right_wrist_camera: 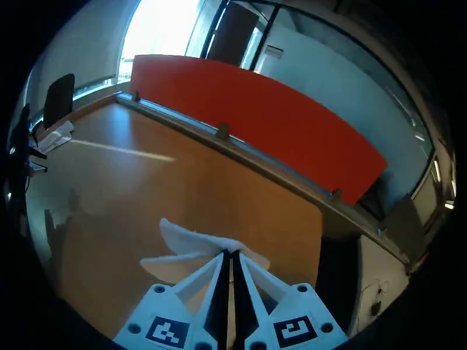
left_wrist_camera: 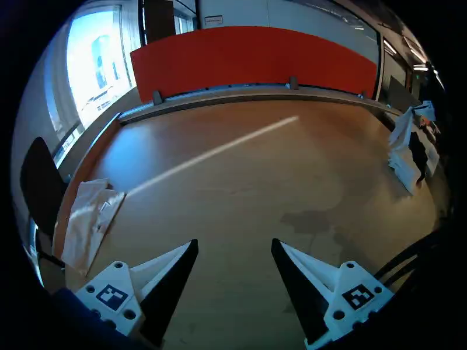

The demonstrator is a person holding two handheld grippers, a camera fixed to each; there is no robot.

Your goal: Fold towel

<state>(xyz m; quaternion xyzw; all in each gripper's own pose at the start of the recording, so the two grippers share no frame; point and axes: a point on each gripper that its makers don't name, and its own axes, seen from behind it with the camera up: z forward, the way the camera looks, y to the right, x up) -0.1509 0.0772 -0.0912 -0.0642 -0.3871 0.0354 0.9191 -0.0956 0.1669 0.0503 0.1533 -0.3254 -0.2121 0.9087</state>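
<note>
Left gripper [left_wrist_camera: 234,241]: jaws wide and empty, hanging over bare wood of the surface [left_wrist_camera: 245,169].
Right gripper [right_wrist_camera: 230,252]: jaws narrowed to a slit and pinching a white towel [right_wrist_camera: 187,242] at its near edge. The cloth fans out bunched ahead of the tips, low over the surface, close to where the wood ends.
Elsewhere: white cloth [left_wrist_camera: 405,154] is heaped at the far right in the left gripper view, and I cannot tell whether it is the same towel. A flat pale piece [left_wrist_camera: 87,219] lies at the left edge, beside a dark chair [left_wrist_camera: 41,186].
Backdrop: a red divider [left_wrist_camera: 251,58] runs along the far side.
Step in hand: as I judge it, one point is gripped and a second is needed. I would steer the left jaws to a free corner on the same edge and bite only the hem. Then I would lift both together so the cloth hangs flat, and lay one half over the other with edges matched.
Risk: a bunched grab may trap two layers and skew the fold.
Writing: the square black-and-white markers [left_wrist_camera: 112,296] on the finger mounts carry patterns, not words. A small wall sign [left_wrist_camera: 213,19] is too small to read. I see no brand.
</note>
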